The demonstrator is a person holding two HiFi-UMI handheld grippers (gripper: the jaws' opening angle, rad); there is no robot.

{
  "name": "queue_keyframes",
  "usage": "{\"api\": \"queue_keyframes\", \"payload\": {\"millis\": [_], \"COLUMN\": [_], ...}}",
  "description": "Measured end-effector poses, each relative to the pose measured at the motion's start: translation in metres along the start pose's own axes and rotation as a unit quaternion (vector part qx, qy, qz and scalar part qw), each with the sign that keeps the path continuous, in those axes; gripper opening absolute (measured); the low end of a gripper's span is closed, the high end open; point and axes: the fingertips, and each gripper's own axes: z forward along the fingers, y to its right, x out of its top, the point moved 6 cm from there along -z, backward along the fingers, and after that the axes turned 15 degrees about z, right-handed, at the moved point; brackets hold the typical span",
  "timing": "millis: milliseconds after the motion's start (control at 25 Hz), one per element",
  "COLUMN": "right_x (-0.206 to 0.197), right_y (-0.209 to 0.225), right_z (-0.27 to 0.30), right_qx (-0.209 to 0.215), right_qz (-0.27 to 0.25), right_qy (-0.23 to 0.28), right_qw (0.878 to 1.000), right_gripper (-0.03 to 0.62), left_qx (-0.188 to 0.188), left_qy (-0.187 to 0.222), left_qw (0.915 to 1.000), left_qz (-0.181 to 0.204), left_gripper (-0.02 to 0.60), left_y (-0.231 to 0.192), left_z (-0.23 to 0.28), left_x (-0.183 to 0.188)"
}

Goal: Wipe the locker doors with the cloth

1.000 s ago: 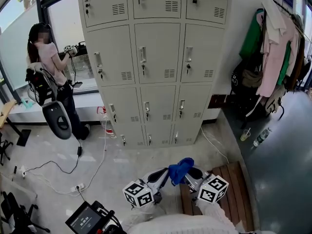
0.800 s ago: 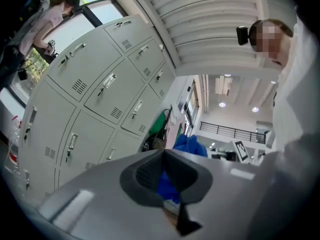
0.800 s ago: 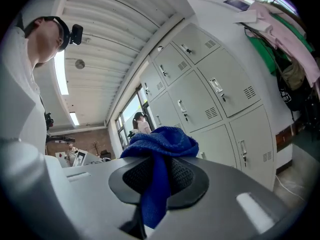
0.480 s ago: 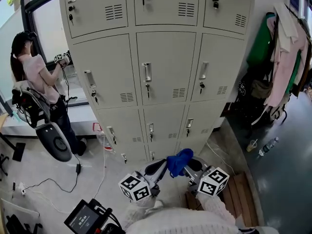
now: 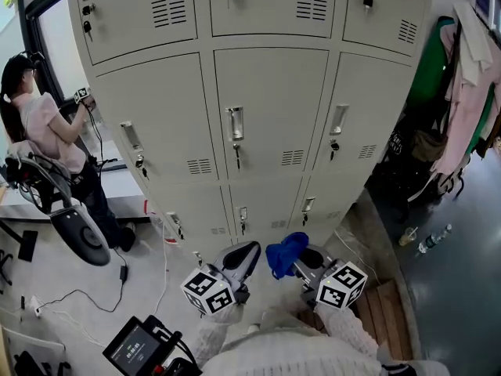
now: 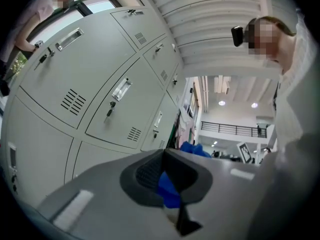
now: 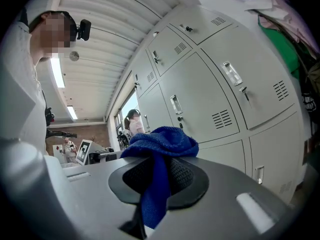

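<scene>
A bank of grey locker doors fills the head view, just ahead of both grippers. A blue cloth is bunched at the tip of my right gripper, which is shut on it. In the right gripper view the cloth drapes over the closed pads of that gripper, with the lockers beyond. My left gripper is a little left of the cloth and apart from it. In its own view the left gripper has its pads together with a blue patch in the slit. The cloth shows past it.
A person stands at the window to the lockers' left beside a wheeled device. Cables trail on the floor, and a screen unit lies at bottom left. Hanging clothes, bottles and a wooden platform are on the right.
The view has closed in on the lockers, which loom larger. Both grippers have risen toward the doors. The left gripper has drawn away from the cloth to the left.
</scene>
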Motion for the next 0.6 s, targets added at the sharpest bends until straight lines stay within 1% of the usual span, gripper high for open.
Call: {"api": "queue_keyframes", "payload": {"millis": [240, 320, 480, 600], "right_x": [0.041, 0.049, 0.055, 0.059], "right_y": [0.009, 0.014, 0.029, 0.036], "right_z": [0.038, 0.046, 0.056, 0.061], "right_qx": [0.042, 0.051, 0.059, 0.065], "right_qz": [-0.027, -0.032, -0.034, -0.045], "right_qy": [0.010, 0.013, 0.007, -0.002], "right_qw": [0.999, 0.998, 0.998, 0.997], "right_gripper": [0.055, 0.055, 0.055, 0.055], "left_qx": [0.023, 0.029, 0.042, 0.060], "left_qy": [0.014, 0.021, 0.028, 0.019], "left_qw": [0.9994, 0.9989, 0.9981, 0.9965], "left_qz": [0.022, 0.031, 0.035, 0.056], "left_gripper": [0.006, 0.006, 0.006, 0.006], "left_y": [-0.030, -0.036, -0.047, -0.053], "left_z": [0.029, 0.037, 0.051, 0.060], "left_x": [0.031, 0.038, 0.038, 0.034]}}
